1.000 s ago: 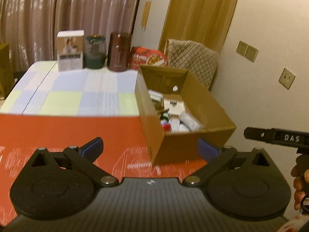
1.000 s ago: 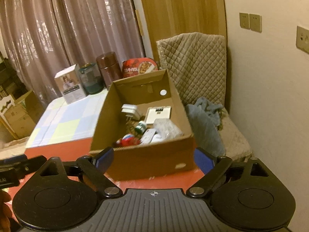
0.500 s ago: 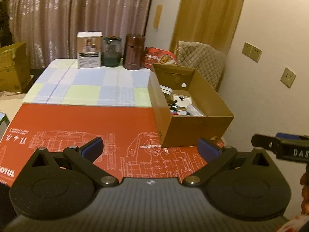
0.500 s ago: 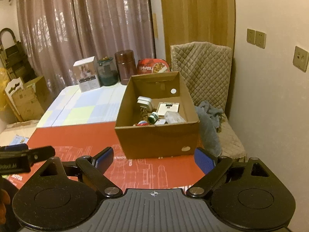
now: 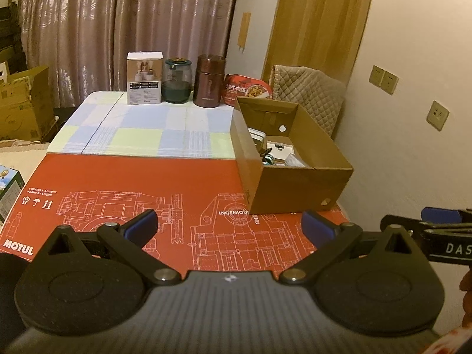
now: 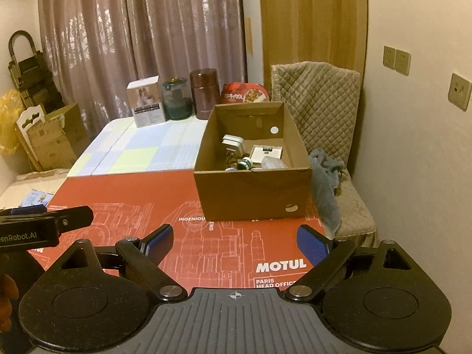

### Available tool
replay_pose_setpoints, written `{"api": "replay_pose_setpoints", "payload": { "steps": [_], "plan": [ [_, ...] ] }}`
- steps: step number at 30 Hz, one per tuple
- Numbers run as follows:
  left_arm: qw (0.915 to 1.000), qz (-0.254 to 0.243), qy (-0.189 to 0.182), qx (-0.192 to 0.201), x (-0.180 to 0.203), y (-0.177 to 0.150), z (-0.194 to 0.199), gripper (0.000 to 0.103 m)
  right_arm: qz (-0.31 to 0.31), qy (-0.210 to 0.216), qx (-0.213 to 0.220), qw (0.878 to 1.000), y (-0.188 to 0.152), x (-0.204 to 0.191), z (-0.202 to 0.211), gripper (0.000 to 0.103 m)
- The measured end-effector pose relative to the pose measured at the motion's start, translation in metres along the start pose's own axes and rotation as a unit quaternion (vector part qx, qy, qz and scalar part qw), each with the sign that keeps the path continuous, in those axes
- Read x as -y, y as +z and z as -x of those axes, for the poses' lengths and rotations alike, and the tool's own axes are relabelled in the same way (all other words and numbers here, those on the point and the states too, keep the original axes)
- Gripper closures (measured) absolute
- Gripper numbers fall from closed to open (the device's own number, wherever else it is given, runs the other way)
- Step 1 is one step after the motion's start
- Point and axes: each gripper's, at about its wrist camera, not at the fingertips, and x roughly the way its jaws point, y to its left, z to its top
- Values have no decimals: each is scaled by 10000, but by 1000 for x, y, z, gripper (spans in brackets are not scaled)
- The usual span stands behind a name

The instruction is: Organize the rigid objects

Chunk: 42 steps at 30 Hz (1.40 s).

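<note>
Both claws empty, backed off from the box.

Your table carries the box at its right edge, small items inside it. Left claw and right claw are spread wide; next, pick a target and reach in.

"MOTUL", "INGENIOU" and "PARIS HEAD OFFICE" on red sheet, "DAS" on right gripper, "enRobot.AI" on left gripper

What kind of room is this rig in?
Likely a lived-in home room: floor-length curtains, a quilt-covered chair, and a table with jars and a cardboard box of small household items.
</note>
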Motion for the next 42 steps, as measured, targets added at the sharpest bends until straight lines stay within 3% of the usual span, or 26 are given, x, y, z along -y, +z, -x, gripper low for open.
{"api": "replay_pose_setpoints", "payload": {
  "steps": [11, 42],
  "plan": [
    [9997, -246, -17, 50, 15, -5, 8, 1, 41, -85, 57, 9999, -6, 2, 6, 15],
    [9998, -181, -65, -85, 12, -12, 1, 1, -47, -97, 26, 9999, -11, 6, 3, 15]
  ]
}}
